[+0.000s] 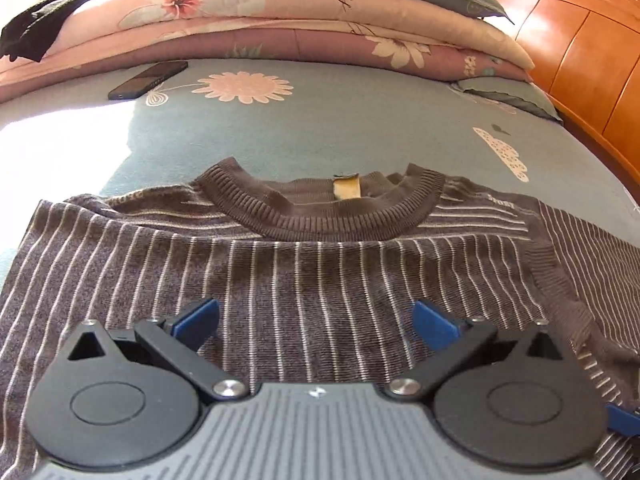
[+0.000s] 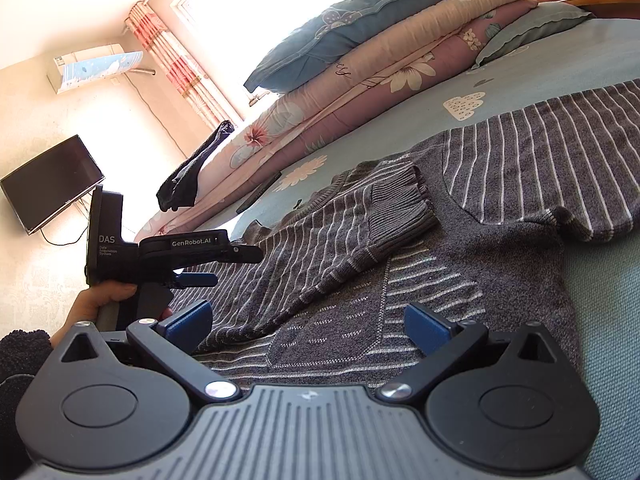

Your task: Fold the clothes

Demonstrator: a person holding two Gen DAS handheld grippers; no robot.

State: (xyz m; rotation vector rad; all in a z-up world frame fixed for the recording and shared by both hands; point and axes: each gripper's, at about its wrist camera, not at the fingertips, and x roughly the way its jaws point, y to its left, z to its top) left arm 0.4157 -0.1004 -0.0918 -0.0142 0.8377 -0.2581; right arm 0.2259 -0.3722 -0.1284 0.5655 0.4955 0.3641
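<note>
Grey-brown knitted sweater with thin white stripes [image 1: 304,264] lies on the blue flowered bed sheet [image 1: 320,120], collar away. One sleeve [image 2: 340,236] is folded across the body, the other spread out: partly folded, I judge. Left gripper [image 1: 316,320] and right gripper [image 2: 306,322] both released, holding nothing.

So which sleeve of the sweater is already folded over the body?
The sleeve with its ribbed cuff lying on the sweater, on the left gripper's side. The other sleeve is spread out flat on the bed.
</note>
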